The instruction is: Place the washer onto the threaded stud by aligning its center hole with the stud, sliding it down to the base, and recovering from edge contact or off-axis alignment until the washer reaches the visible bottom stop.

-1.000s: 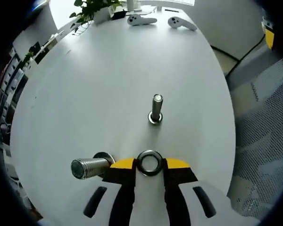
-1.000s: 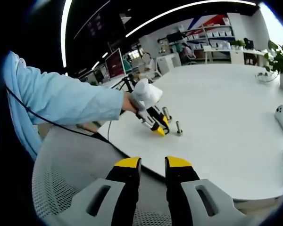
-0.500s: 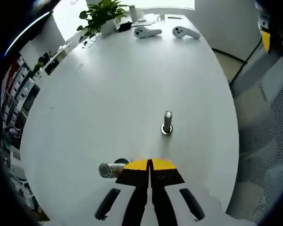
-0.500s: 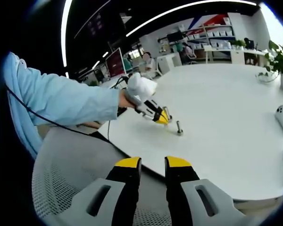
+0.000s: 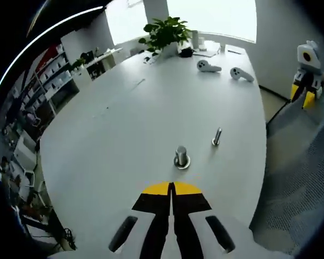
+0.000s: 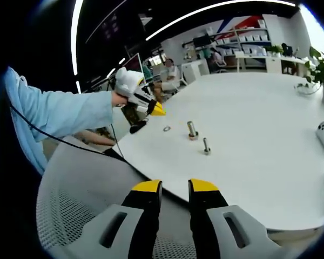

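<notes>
The washer (image 6: 167, 128) lies flat on the white table (image 6: 259, 108), a short way left of the thick threaded stud (image 6: 192, 130). A thinner stud (image 6: 206, 145) stands beside that one. My left gripper (image 6: 155, 110) hangs above the table edge, up and left of the washer, held by a hand in a light blue sleeve. In the left gripper view my left gripper (image 5: 171, 187) has its jaws pressed together with nothing between them, and the thick stud (image 5: 181, 157) and thin stud (image 5: 217, 136) stand ahead. My right gripper (image 6: 175, 188) is open and empty over a mesh chair.
Two white controllers (image 5: 209, 66) and a potted plant (image 5: 167, 32) sit at the table's far end. A grey mesh chair (image 6: 75, 216) stands at the near table edge. My right gripper (image 5: 305, 81) shows off the table's right side. Office desks and shelves lie beyond.
The left gripper's jaws closed from around the washer, then it lifted back away from the studs. The washer stayed lying on the table. The right gripper has not moved.
</notes>
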A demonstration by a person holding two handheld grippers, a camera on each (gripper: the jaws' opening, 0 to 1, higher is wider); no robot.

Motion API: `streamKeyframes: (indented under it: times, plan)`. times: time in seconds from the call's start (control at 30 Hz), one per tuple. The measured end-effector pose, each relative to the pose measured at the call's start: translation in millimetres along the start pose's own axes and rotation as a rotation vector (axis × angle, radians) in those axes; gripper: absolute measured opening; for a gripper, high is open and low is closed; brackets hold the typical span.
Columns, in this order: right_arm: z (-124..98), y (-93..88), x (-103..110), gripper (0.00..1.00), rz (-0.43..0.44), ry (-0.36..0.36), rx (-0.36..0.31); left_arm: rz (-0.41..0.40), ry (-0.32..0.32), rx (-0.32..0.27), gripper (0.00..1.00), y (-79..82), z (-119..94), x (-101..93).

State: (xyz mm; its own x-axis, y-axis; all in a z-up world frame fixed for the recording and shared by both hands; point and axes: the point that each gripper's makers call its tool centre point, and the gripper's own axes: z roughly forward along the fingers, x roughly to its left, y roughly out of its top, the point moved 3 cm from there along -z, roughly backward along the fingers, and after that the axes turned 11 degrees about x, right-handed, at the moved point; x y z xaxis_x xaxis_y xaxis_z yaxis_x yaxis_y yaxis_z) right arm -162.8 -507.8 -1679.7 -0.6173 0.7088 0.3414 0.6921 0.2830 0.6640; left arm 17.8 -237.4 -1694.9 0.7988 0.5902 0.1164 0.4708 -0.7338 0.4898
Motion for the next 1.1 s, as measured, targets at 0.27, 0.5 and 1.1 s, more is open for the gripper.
streamKeyframes:
  times: [0.27,0.5,1.1]
  plan:
    - [-0.2,0.3,-0.7,0.22,0.004,-0.005,-0.001,-0.127,0.088,-0.019,0.00,-40.5,-35.2,31.6]
    - [-0.2,-0.3,-2.0,0.22,0.008,-0.014,0.003,-0.106,0.101,0.066,0.00,-69.2,-12.4,30.0]
    - [0.5,-0.4,-3.2,0.22,0.010,-0.020,0.008,0.091,0.079,0.321,0.00,-70.3,87.6,48.2]
